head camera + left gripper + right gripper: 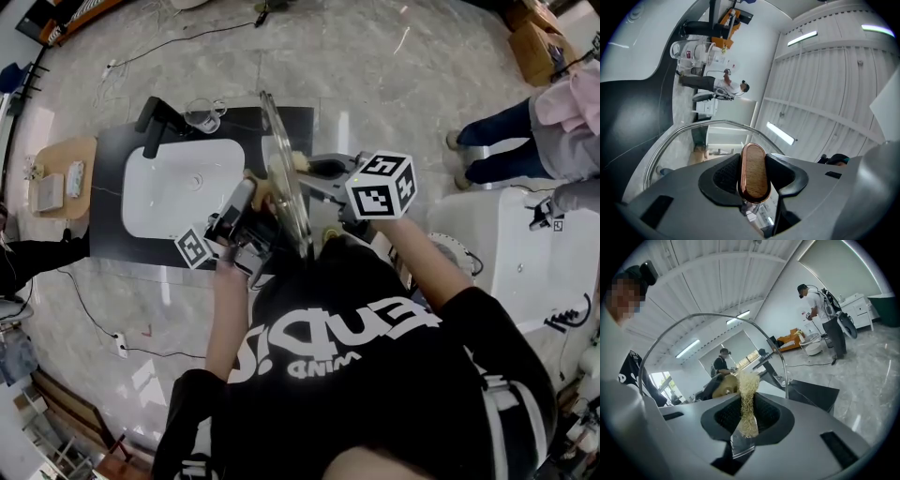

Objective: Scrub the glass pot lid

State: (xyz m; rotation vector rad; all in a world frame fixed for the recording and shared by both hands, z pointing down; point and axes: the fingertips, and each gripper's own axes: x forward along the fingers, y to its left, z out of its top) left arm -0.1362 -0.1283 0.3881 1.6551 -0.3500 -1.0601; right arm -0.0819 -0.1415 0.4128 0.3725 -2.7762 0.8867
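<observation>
My left tool (754,182) clamps the oval wooden knob (753,166) of the glass lid (689,143); right tool (749,417) pinches a fibrous scrubber (748,385) (loofah-ish).

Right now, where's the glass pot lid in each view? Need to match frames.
Head view: glass pot lid at centre, standing on edge.
Left gripper view: lid arcs across the lower left, its wooden knob clamped between the jaws.
Right gripper view: lid arcs across the middle, behind the scrubber that the jaws hold.
Shared landmark: black countertop.
</observation>
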